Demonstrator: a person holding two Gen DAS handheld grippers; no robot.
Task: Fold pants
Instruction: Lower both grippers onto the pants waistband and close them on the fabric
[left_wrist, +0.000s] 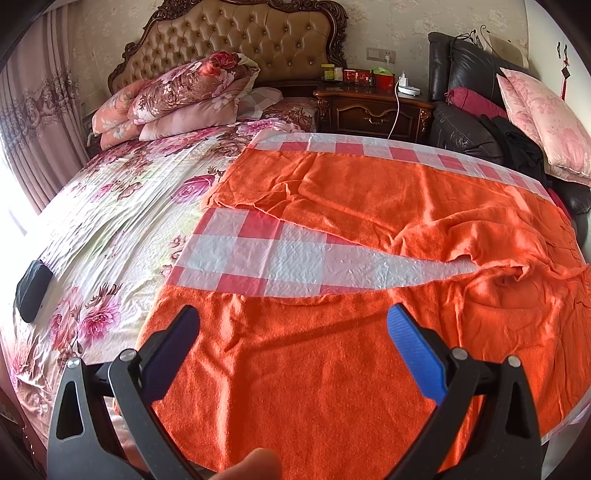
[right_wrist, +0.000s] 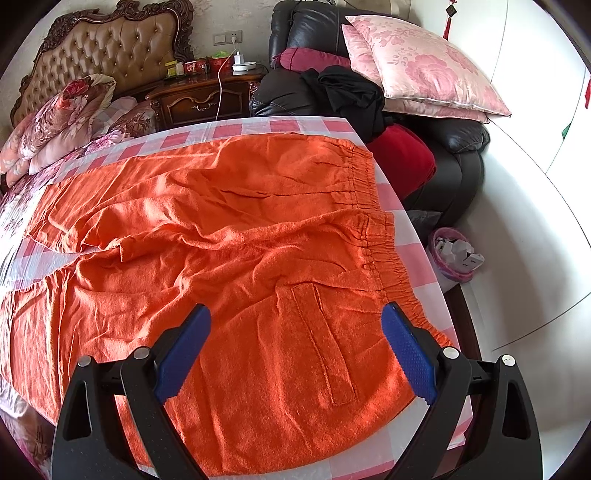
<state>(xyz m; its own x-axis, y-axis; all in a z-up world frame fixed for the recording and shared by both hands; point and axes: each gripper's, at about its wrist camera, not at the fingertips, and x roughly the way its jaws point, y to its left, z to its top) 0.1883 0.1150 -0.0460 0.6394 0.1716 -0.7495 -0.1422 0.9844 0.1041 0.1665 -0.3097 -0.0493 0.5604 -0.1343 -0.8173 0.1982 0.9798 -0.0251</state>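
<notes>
Left gripper (left_wrist: 293, 325) and right gripper (right_wrist: 295, 323) are hovering with jaws spread wide, gripping nothing, over orange pants (right_wrist: 221, 229) lying flat on a checked cloth (left_wrist: 258, 254) covering the bed (left_wrist: 110, 206).

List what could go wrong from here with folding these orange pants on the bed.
1. The pants are wrinkled and bunched near the crotch; folding now may trap creases.
2. They lie on a loose checked sheet; either open gripper, left or right, might pinch the sheet along with the fabric.
3. The waistband sits close to the sheet's edge by the armchair, so a tug could slide it off.
</notes>
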